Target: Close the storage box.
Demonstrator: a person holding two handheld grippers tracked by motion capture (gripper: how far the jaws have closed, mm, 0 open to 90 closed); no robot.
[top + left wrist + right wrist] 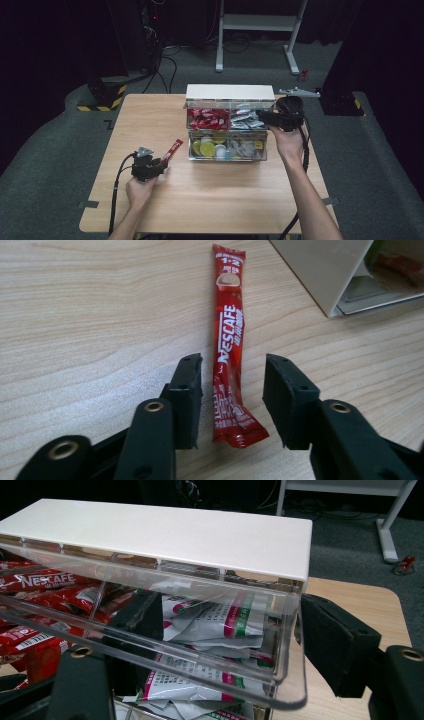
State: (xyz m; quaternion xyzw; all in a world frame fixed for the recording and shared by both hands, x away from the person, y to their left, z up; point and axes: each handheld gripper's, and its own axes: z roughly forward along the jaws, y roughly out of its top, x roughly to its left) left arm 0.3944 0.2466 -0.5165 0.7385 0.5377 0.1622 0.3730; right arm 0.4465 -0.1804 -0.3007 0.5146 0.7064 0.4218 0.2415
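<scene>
Black jaws of the left gripper [232, 400] stand parted around the red coffee stick [230, 347], which lies flat on the table [90, 315], released, running toward twelve o'clock. At two o'clock in the high view, the right gripper [272, 119] clasps the organiser's clear lid [280, 645]; its own view reveals white sachets [220, 625] beneath.

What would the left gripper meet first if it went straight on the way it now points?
The left gripper, jaws open, already straddles the red Nescafe stick lying flat on the table. Going on, it would likely slide along that stick; beyond it, the organizer box sits off to one side.
</scene>
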